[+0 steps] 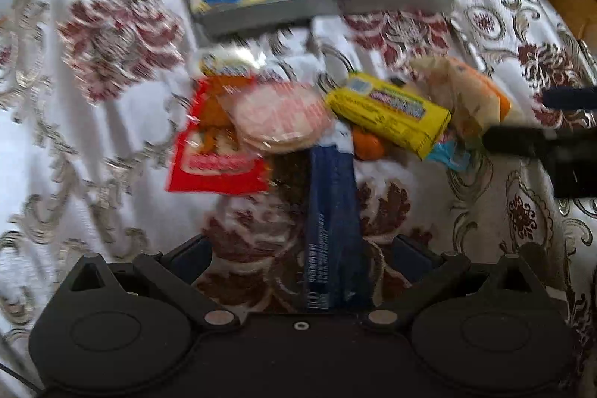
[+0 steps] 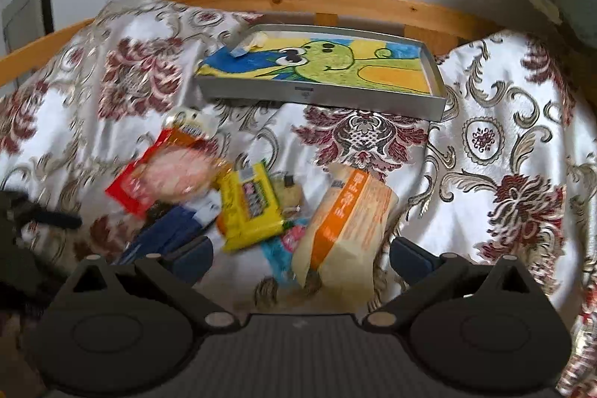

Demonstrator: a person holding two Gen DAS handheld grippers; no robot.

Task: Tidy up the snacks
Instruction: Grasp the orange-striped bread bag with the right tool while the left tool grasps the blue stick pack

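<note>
Our left gripper (image 1: 302, 248) stands open astride the blue pack (image 1: 334, 211), whose long axis runs toward the tray (image 1: 321, 12). Our right gripper (image 2: 300, 250), likewise open, frames the orange bag (image 2: 343, 222); the yellow pack (image 2: 252, 207) overlaps the heap between.

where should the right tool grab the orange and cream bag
Grip the orange bag at its near end, coming straight forward. That end already lies between the open right tool's fingers, and its far end is crowded by the yellow pack.
</note>
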